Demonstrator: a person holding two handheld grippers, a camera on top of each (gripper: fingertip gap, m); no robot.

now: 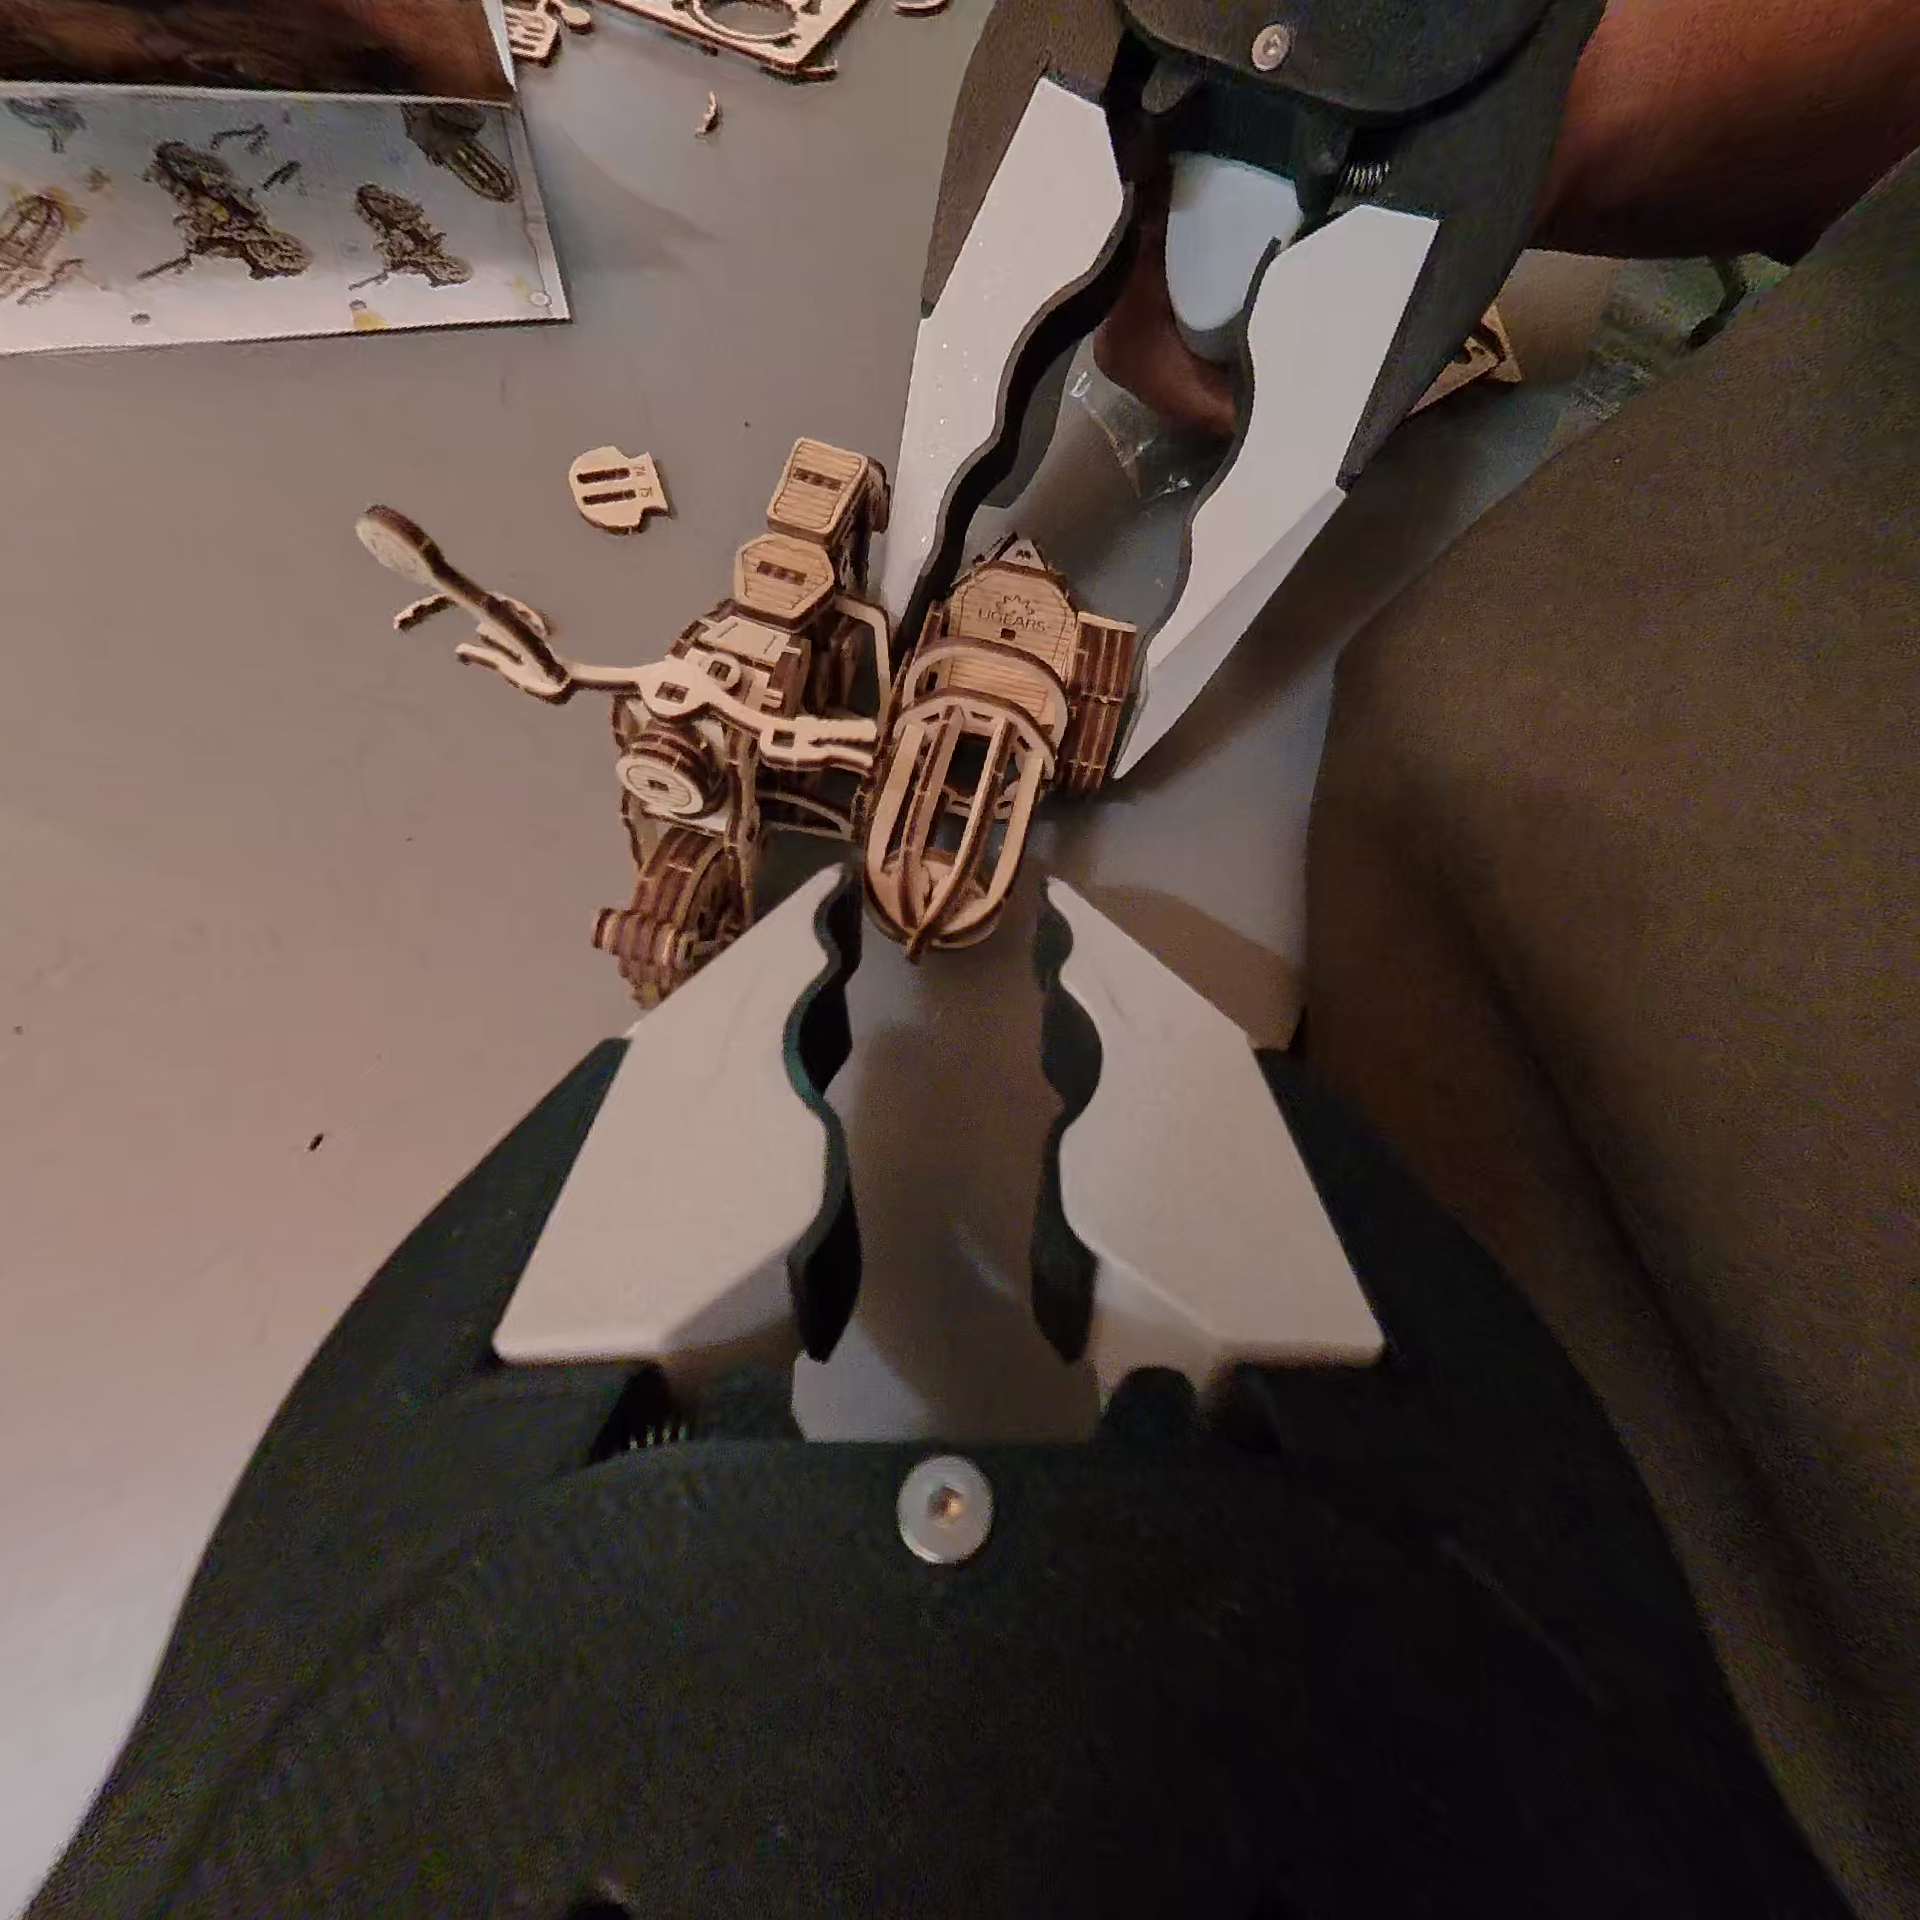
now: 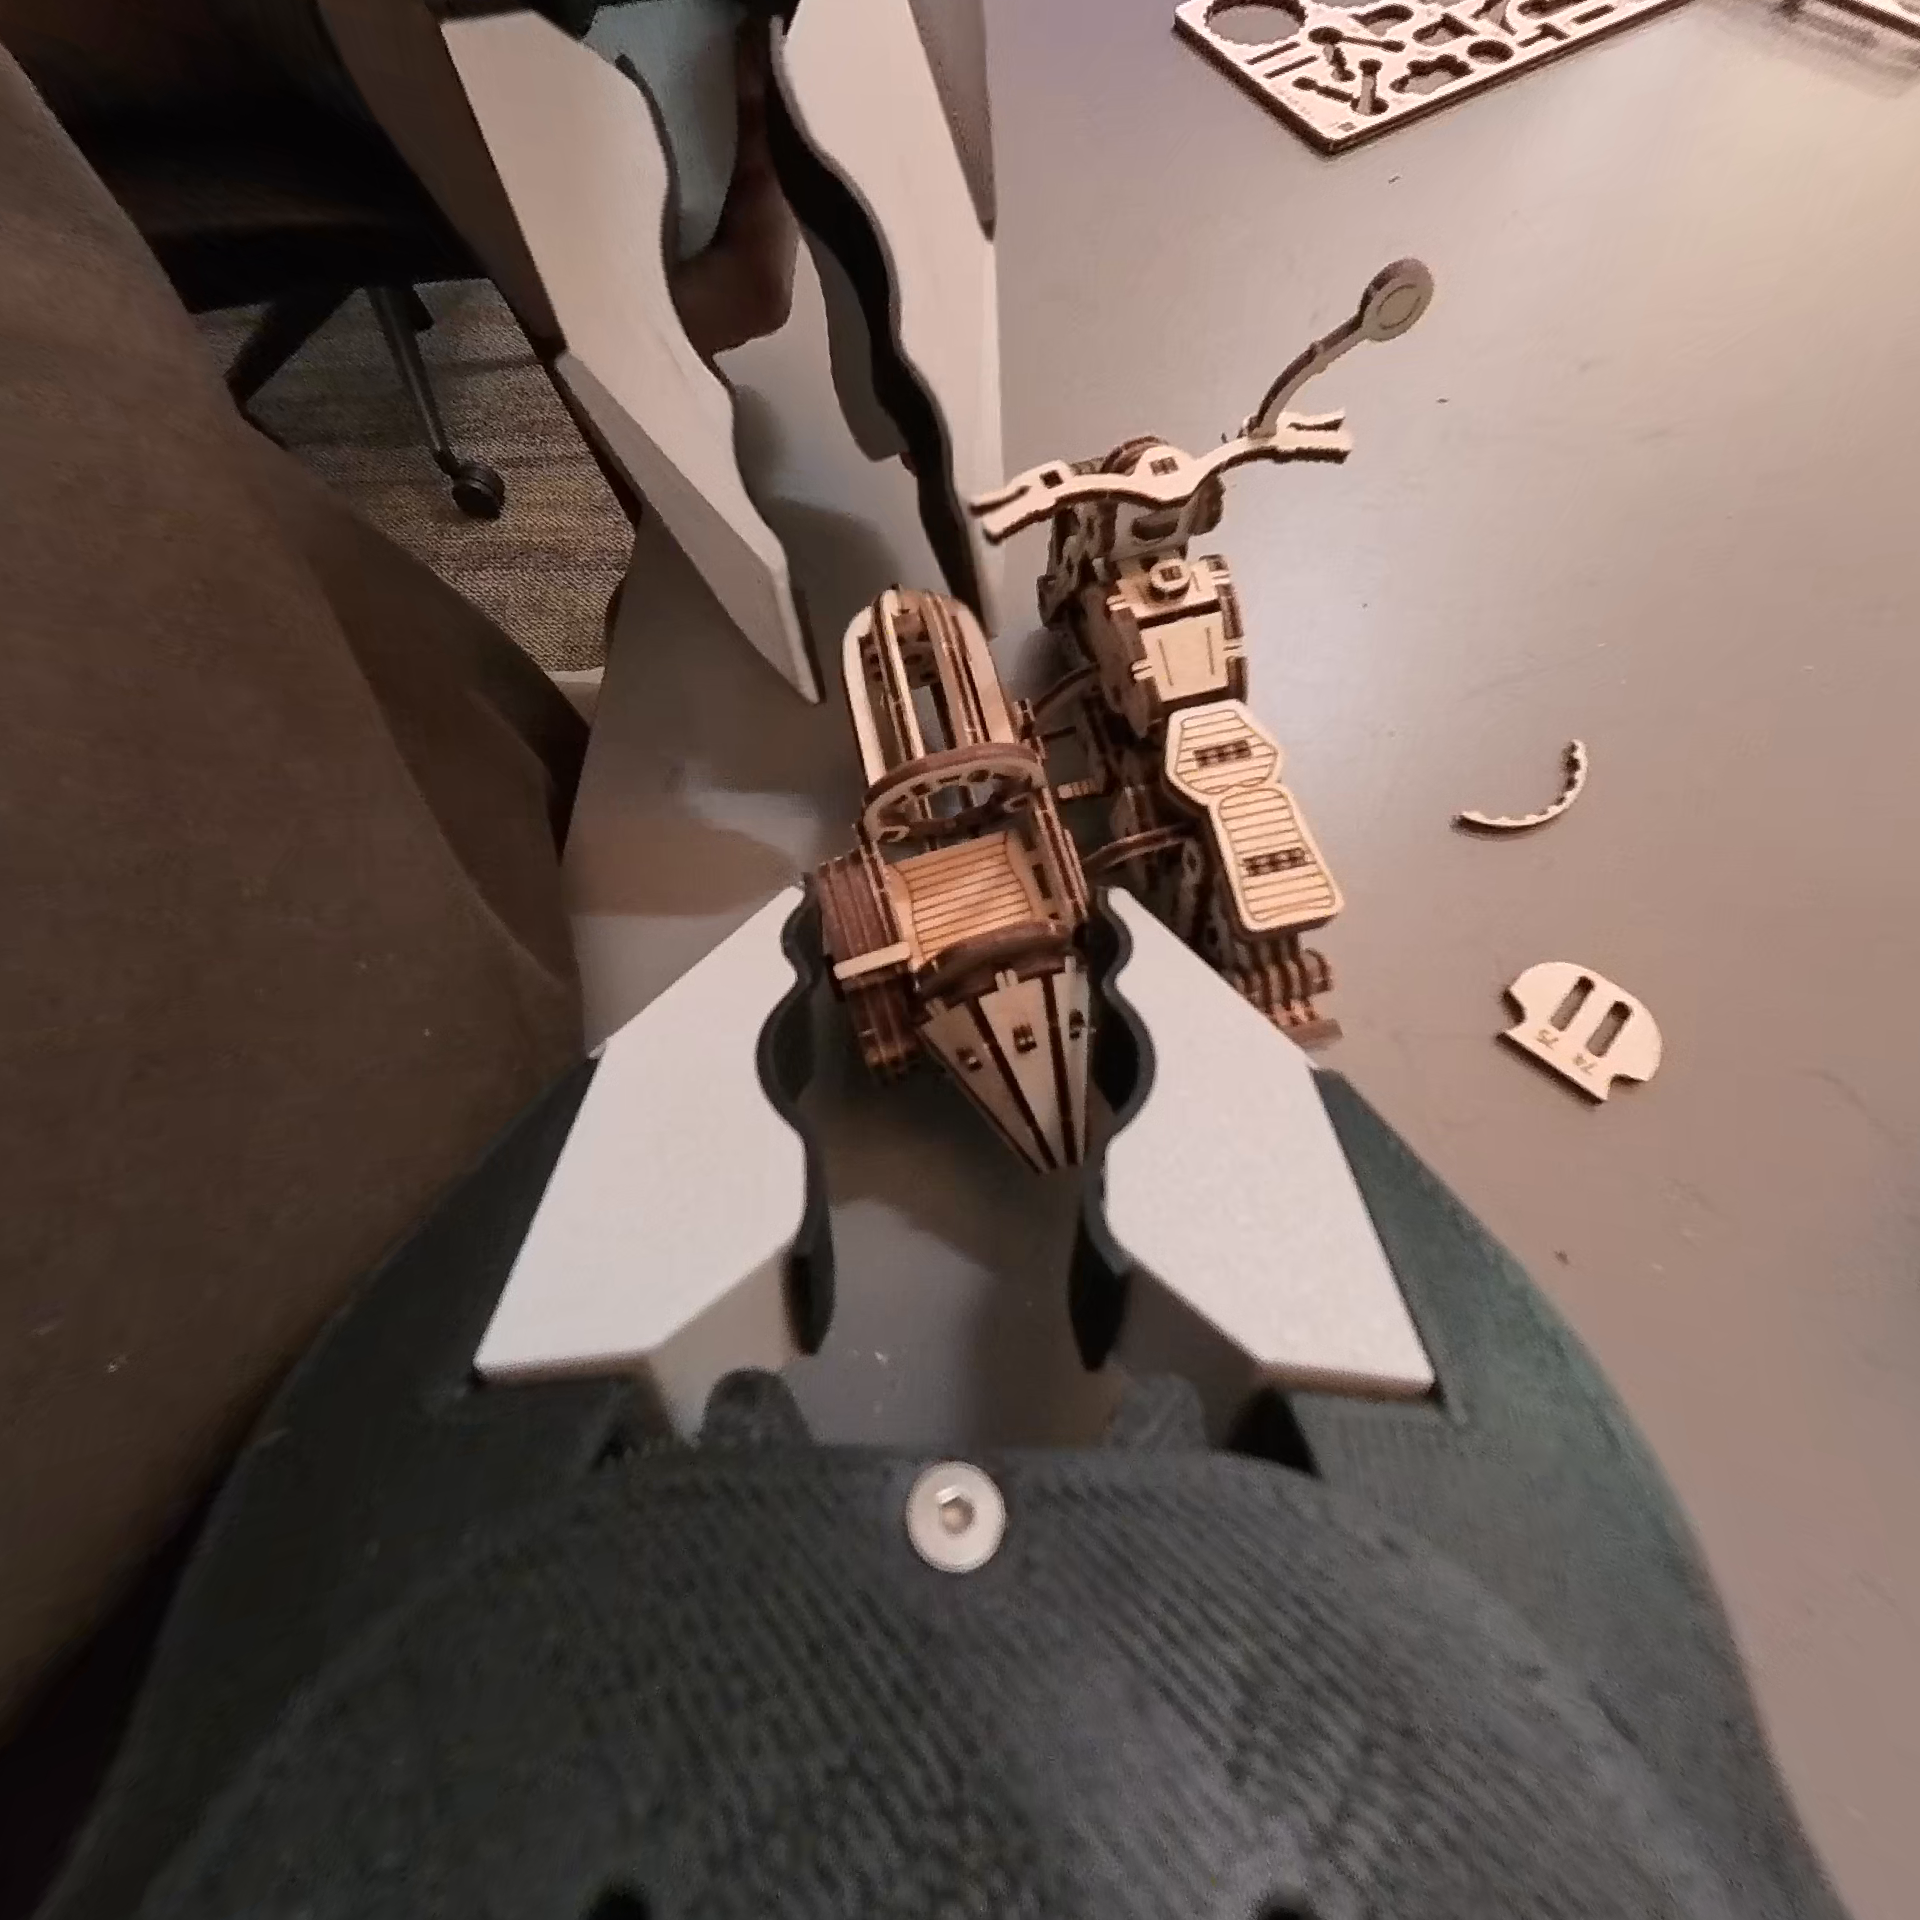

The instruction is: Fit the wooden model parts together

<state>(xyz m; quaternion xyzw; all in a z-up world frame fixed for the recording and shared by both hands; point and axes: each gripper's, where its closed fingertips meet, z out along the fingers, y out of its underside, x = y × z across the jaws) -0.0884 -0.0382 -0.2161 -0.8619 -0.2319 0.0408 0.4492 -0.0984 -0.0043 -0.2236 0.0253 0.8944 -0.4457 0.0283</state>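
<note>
The right tool (image 2: 951, 935) stands spread around the tail end of a wooden sidecar (image 2: 961, 894), its grey fingers (image 2: 1205, 1049) flanking the pointed rear without clearly pressing it. The sidecar sits just beside a wooden motorcycle model (image 2: 1184, 675) on the grey table (image 2: 1558, 520). The left tool (image 2: 894, 582) reaches in from above, fingers parted at the sidecar's front. To the right lie a slotted wooden piece (image 2: 1579, 1023), a curved sliver (image 2: 1527, 795) and a punched-out sheet (image 2: 1403, 62).

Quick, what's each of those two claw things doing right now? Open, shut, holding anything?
Left gripper: open, the sidecar's caged nose at its fingertips, not clamped.
Right gripper: open around the sidecar's rear end; contact cannot be told.
</note>
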